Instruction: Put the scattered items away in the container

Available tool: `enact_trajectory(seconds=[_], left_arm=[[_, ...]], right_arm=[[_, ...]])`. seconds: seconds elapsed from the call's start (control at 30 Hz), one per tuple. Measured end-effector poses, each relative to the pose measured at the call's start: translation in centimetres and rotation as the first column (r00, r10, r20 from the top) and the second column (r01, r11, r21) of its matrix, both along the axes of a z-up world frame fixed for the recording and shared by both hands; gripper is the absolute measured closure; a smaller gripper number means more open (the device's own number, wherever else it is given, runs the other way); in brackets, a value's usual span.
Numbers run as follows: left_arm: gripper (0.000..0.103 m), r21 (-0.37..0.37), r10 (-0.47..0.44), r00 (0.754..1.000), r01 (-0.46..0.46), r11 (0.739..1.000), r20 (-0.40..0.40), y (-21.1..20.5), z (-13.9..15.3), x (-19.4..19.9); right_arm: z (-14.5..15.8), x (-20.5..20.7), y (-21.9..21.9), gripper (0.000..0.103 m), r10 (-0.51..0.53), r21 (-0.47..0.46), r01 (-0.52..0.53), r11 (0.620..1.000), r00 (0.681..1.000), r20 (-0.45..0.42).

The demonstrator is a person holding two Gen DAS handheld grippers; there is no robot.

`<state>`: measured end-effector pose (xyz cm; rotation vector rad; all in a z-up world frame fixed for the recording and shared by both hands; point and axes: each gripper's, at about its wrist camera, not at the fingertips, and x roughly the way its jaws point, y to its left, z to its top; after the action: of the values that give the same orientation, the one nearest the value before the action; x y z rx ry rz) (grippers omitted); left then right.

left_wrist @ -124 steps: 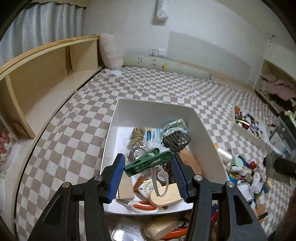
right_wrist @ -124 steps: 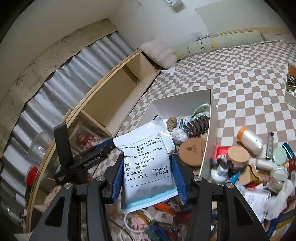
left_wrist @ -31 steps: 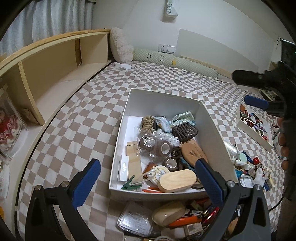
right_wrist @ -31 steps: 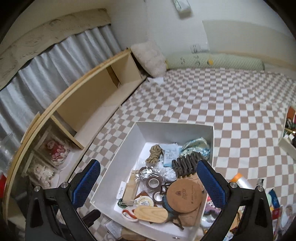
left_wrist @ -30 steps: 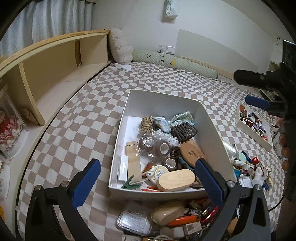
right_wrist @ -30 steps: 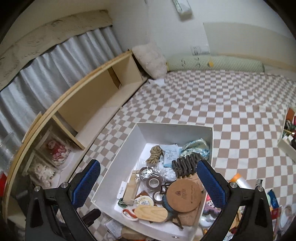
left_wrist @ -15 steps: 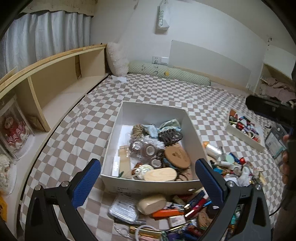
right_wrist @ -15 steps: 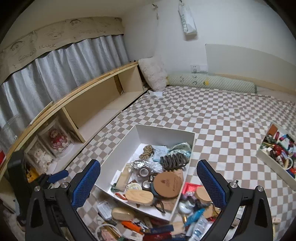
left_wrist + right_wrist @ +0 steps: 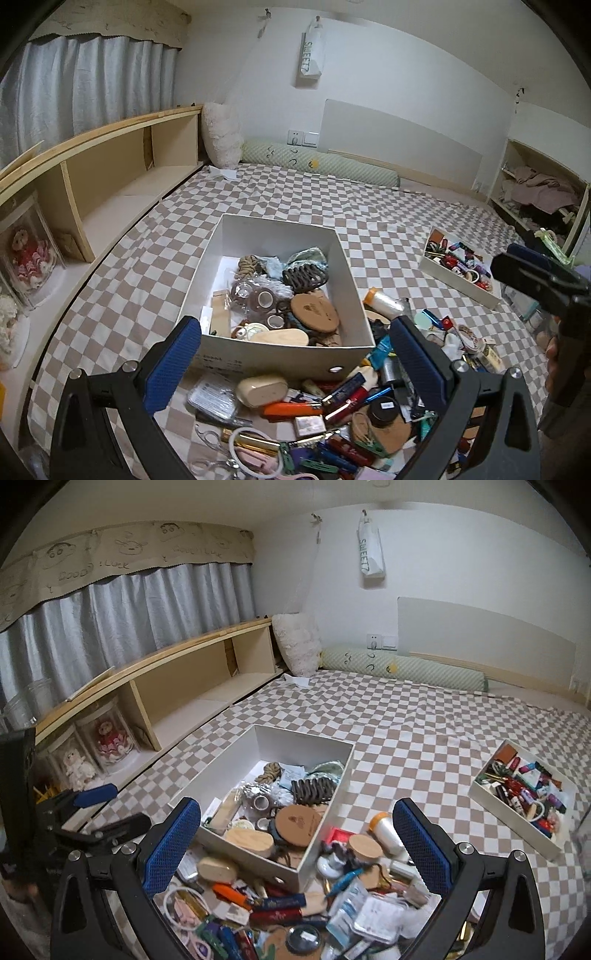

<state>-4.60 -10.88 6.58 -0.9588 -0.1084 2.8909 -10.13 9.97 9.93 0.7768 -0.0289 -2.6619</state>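
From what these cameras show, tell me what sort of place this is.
Most likely a bedroom: a wide checkered sheet over what looks like a mattress, a long green bolster pillow against the wall, and a curtained window above a low wooden shelf.

The left hand-held gripper [image 9: 295,365] is hanging with its blue pads spread wide and nothing between them, above a heap of scattered items [image 9: 332,424] lying on the checkered bed [image 9: 388,221]. Just beyond, a white container [image 9: 273,350] is sitting crowded with things. At the right edge, the right hand-held gripper [image 9: 535,273] is showing, near a smaller tray [image 9: 458,280].
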Motion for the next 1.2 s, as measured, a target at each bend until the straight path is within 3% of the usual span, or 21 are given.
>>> enact_trajectory(seconds=[0.5,0.9,1.2], left_arm=[[0.0,-0.035,-0.03,0.998,0.028,0.999,-0.06,4.1,0.9,4.5],[0.0,-0.065,-0.039,0.998,0.035,0.997,-0.058,5.9,0.5,7.1],[0.0,-0.097,-0.055,0.997,0.05,0.994,-0.048,6.9,0.0,8.5]], right_arm=[[-0.7,5.1,4.1,0.0,-0.04,-0.011,0.039,0.999,0.998,-0.046],[-1.6,8.9,6.4,0.0,-0.093,0.016,0.095,0.995,0.992,-0.084],[-3.1,10.6,8.3,0.0,-0.125,-0.006,0.124,0.992,0.99,-0.062]])
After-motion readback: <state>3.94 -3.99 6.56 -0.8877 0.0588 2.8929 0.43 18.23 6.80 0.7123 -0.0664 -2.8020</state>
